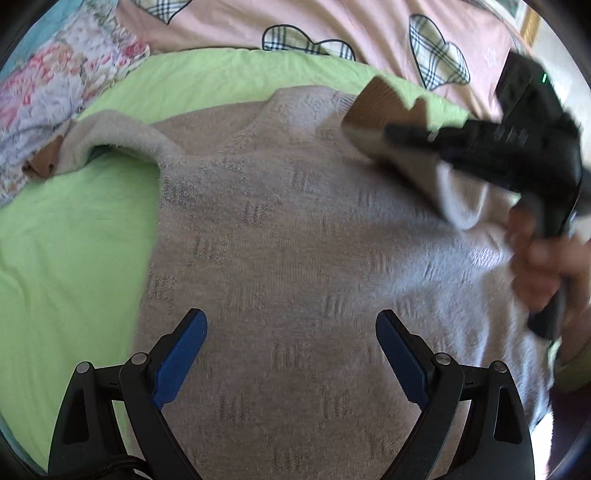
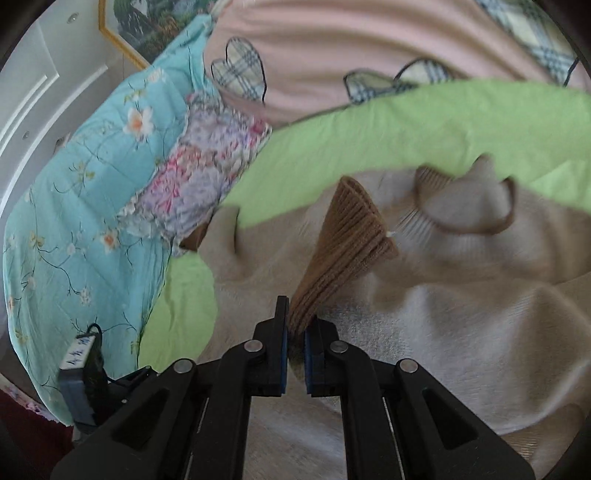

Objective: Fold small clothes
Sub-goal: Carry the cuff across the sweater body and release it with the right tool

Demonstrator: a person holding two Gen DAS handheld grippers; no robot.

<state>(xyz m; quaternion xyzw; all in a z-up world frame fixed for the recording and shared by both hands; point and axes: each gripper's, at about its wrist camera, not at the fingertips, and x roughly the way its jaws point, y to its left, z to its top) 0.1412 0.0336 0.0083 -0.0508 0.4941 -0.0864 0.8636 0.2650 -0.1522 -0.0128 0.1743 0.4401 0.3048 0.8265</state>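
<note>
A small beige knit sweater [image 1: 295, 229] with brown ribbed cuffs lies spread on a green sheet [image 1: 66, 236]. My left gripper [image 1: 291, 332] is open and empty, hovering over the sweater's body. My right gripper [image 2: 295, 332] is shut on the sweater's sleeve just below its brown cuff [image 2: 347, 240], lifting it over the body. The right gripper [image 1: 417, 134] also shows in the left wrist view, holding the sleeve [image 1: 380, 107] at the upper right. The other sleeve [image 1: 110, 133] lies out to the left. The brown-edged neckline [image 2: 469, 206] lies beyond the held cuff.
A pink quilt with plaid hearts [image 1: 332, 22] lies behind the green sheet. A floral pillow [image 2: 207, 166] and a turquoise flowered blanket [image 2: 81, 177] lie to the left. A framed picture [image 2: 147, 22] hangs on the wall. A small blue box [image 2: 79, 384] sits at lower left.
</note>
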